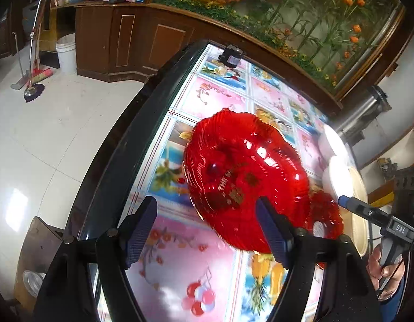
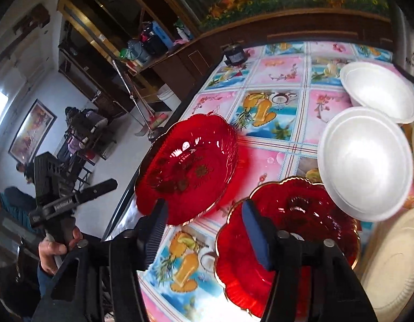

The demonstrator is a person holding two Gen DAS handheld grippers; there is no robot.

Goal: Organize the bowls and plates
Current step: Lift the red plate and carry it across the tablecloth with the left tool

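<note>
Both views are bright and strongly fisheye-bent, with black corners and curved edges on the desk (image 1: 118, 145). Daylight enters from a window (image 2: 0, 104) that is blown out white. White glare spots sit on the large red plate (image 1: 244, 171) and wash out the white bowls (image 2: 365, 161) beside it. The floor (image 1: 46, 139) left of the plate shines. The plate's rim is slightly motion-blurred.

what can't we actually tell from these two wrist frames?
- Right wrist view: near edge of the small red plate hidden behind the right gripper, so contact is unclear.
- Right wrist view: cream plates cut off by the frame edge; count unknown.
- Left wrist view: white bowls washed out by glare; shape unreadable.
- Both views: print on the large red plate blurred.
</note>
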